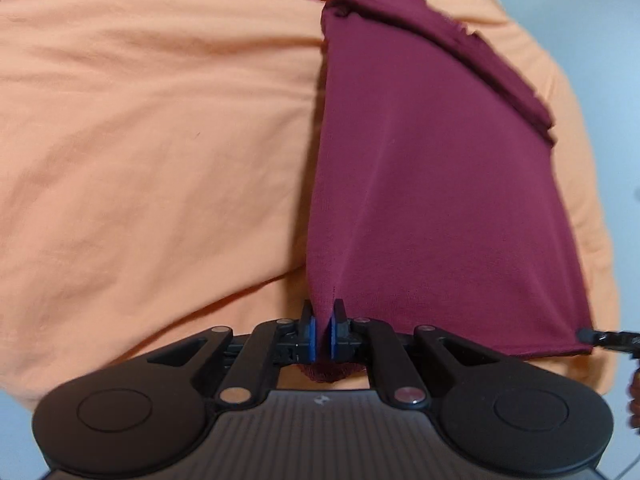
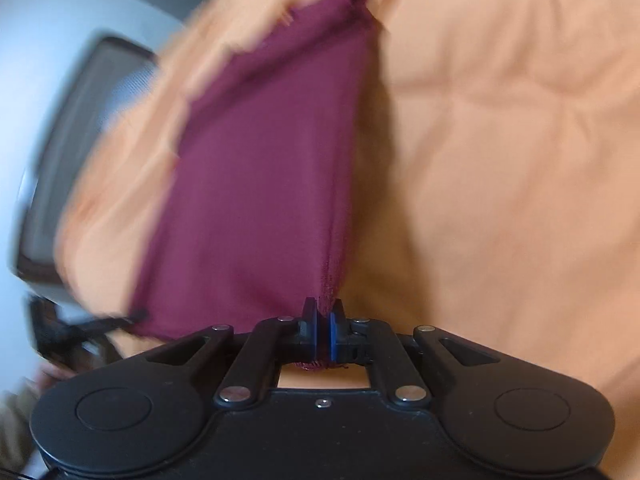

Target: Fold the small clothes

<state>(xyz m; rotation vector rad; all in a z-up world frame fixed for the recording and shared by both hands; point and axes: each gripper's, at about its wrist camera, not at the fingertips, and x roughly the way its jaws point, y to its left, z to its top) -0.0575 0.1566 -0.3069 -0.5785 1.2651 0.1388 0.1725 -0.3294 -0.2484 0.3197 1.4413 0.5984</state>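
the left gripper [image 1: 322, 330] is closed on the near left corner of the maroon cloth [image 1: 432, 200], and the right gripper [image 2: 323, 330] is closed on its near right corner, each with a tuft of fabric bunched between the blue pads [image 1: 311, 334]. the cloth hangs stretched between the two, its near edge lifted, while its far end with the frayed, already doubled strip lies on the orange sheet [image 1: 140, 120]. the likely trouble is a slip: only a thin pinch of fabric sits in each grip, so a tug could pull a corner free and spoil the fold. uneven lifting could also drag the far end and skew the edges. the cloth lies close to the sheet's right edge, so it might slide off. a dark framed object [image 2: 80, 152] stands beyond that edge, too blurred to name, and nothing blocks the fold.
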